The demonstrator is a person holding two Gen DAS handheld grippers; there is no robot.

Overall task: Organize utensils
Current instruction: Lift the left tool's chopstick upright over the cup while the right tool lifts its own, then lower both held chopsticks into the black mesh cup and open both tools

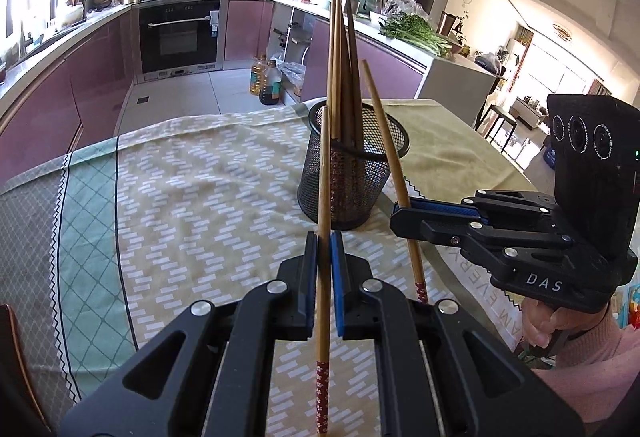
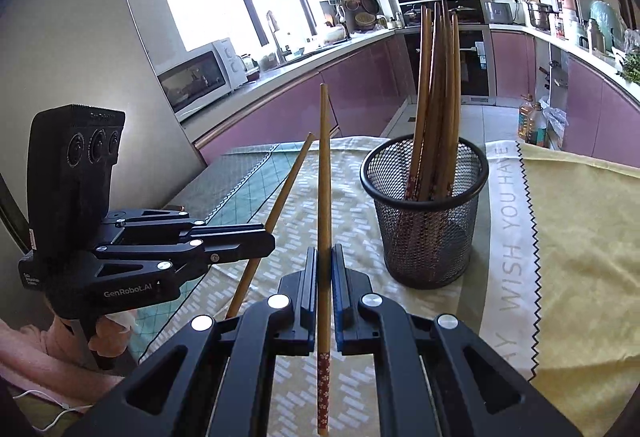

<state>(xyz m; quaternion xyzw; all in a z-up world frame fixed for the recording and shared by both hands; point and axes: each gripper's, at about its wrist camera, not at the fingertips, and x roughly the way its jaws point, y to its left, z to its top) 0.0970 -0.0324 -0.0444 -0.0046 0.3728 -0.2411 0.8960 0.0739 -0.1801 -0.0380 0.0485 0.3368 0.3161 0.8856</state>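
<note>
Nearest us, the left hand-held gripper [image 1: 324, 249] is clamped on one chopstick [image 1: 323, 237], w/ its patterned end hanging below the pads. The right hand-held gripper [image 2: 325, 261] is pinched shut on a second chopstick [image 2: 324, 221], same way. We hold both steep, plain tips up, prob so each can tip over the rim and drop in. Further out on the bench [image 1: 192, 205] stands the mesh holder [image 2: 425, 221], w/ a bundle of chopsticks [image 2: 438, 93] leaning upright inside; count unclear, approx six
</note>
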